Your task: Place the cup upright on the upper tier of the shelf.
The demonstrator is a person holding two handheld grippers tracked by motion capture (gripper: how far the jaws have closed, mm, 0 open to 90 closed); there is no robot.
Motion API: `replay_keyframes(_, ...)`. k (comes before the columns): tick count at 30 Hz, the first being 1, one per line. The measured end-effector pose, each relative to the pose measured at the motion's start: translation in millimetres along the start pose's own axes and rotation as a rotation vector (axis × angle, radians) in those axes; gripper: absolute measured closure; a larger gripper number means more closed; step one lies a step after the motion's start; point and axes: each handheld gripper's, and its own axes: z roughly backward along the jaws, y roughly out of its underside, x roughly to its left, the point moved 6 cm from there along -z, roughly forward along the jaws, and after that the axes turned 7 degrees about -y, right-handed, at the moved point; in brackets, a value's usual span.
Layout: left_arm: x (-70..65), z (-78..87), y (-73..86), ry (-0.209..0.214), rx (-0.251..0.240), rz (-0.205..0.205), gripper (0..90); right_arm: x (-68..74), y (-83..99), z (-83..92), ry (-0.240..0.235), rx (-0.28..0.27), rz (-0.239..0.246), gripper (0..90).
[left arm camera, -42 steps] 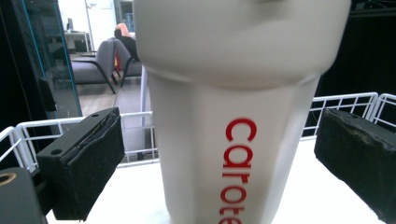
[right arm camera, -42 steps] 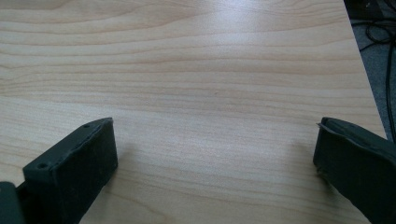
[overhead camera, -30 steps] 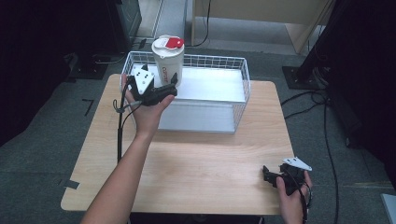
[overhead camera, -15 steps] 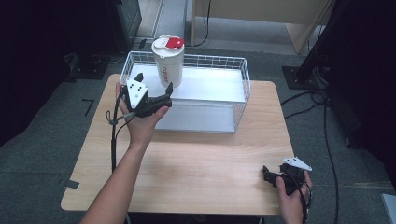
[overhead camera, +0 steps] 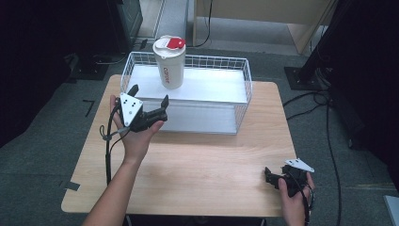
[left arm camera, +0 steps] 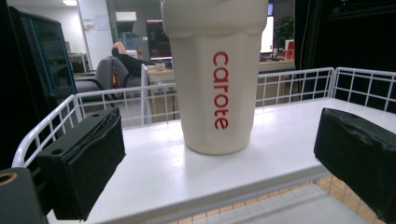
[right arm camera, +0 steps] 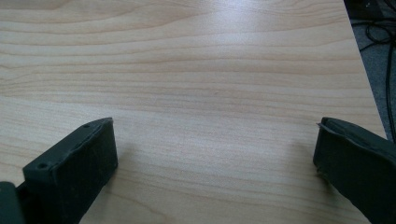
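A cream tumbler [overhead camera: 170, 63] with a red-and-white lid and red "carote" lettering stands upright on the white shelf [overhead camera: 211, 87] of a wire basket. My left gripper [overhead camera: 149, 94] hovers open just in front of the basket's left part, short of the tumbler and not touching it. In the left gripper view the tumbler [left arm camera: 217, 79] rises between and beyond the two spread pads [left arm camera: 86, 170], with a clear gap on both sides. My right gripper [overhead camera: 268, 178] rests low at the table's near right corner, open, with bare wood between its jaws [right arm camera: 215, 163].
The white wire basket [overhead camera: 246, 89] takes up the far middle of the wooden table [overhead camera: 202, 155]. The table's right edge [right arm camera: 362, 60] runs close to the right gripper. Cables and a black stand base [overhead camera: 301, 75] lie on the floor to the right.
The left gripper has drawn back from the tumbler, toward the person and lower, and its jaws stand apart. The tumbler stays upright on the shelf. The right gripper has not moved.
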Motion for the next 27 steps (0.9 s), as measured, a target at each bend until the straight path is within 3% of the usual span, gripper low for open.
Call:
replay_keyframes(13, 8.7, 25.8, 34.8, -0.02, 0.032, -0.032, 2.3, 0.1, 0.0, 0.0, -0.001, 0.001, -0.001, 0.0)
replay_keyframes(27, 41.4, 56.0, 71.1, -0.08, 0.081, -0.013, 3.1, 0.3, -0.1, -0.1, -0.001, 0.0, -0.003, 0.0)
